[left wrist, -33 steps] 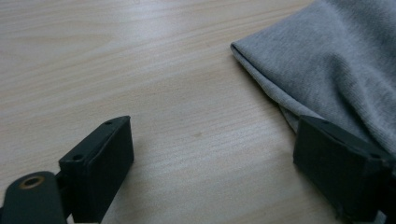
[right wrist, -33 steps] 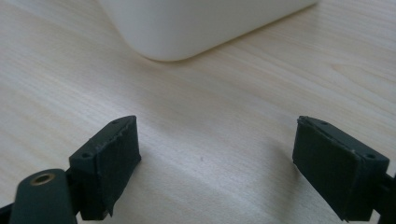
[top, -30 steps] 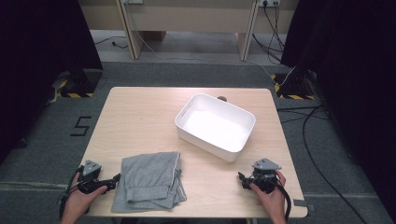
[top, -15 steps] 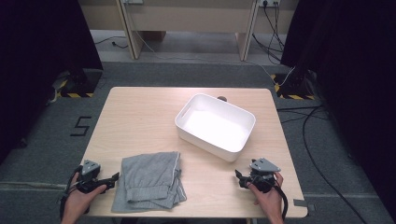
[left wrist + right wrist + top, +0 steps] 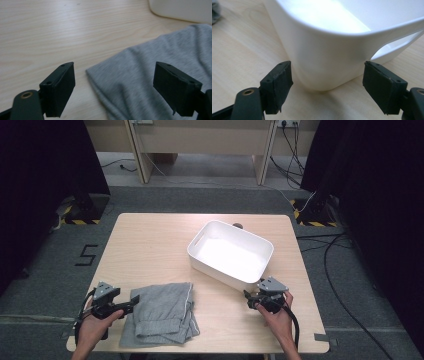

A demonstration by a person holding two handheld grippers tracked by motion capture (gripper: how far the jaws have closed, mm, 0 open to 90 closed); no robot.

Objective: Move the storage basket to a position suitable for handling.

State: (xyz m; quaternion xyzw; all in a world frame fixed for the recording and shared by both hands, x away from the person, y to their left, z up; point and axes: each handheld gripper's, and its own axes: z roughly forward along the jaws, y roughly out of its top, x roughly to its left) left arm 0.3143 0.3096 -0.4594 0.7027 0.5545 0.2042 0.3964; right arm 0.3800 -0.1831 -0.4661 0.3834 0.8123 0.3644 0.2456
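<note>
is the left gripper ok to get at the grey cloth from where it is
Probably yes: the left gripper sits open right at the grey cloth's near edge, with bare table between and nothing blocking.

A grey cloth (image 5: 161, 317), folded into a rough rectangle with rumpled edges, lies flat on the light wooden table in the lower left of the high view; it looks like a garment, perhaps shorts, though the fabric is too bunched to be sure. A white plastic bin (image 5: 231, 253), rectangular with rounded corners and cut-out handles, stands upright and empty right of centre, turned at a slant, well apart from the cloth.
</note>
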